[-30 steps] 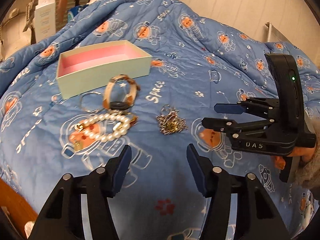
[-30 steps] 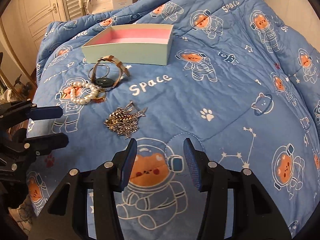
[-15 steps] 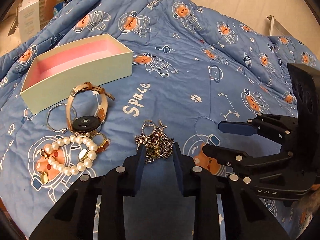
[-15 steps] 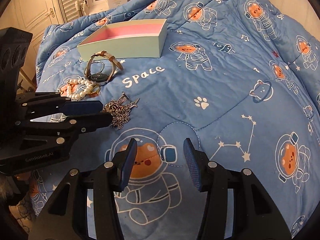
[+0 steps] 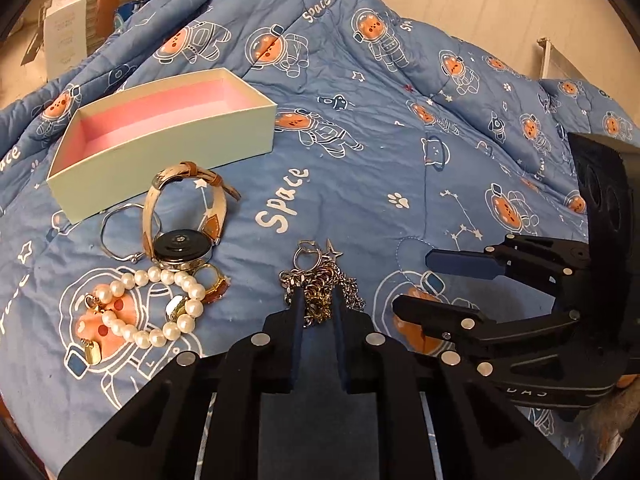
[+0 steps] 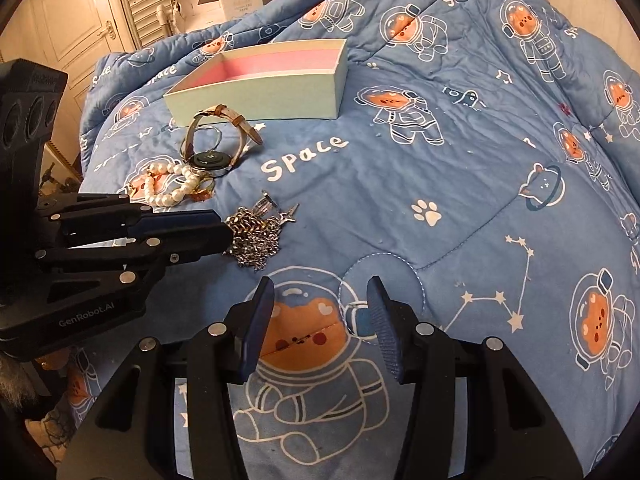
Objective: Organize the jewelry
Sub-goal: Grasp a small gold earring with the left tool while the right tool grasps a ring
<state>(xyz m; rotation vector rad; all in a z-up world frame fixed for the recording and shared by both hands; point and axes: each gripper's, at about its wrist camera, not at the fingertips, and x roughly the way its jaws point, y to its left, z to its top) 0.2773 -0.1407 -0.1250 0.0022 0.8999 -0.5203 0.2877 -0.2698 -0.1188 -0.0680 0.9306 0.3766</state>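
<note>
The left gripper is low over the bed, its fingers drawn close on a chain between them, seemingly pinching it, though the contact is hard to make out. The right gripper hovers just beside it, jaws spread wide with nothing between them, fingers level and pointing forward.

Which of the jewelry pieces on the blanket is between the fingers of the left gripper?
The tangled metal chain. The left gripper has closed on it, while the pearl bracelet and the watch lie untouched to its left.
</note>
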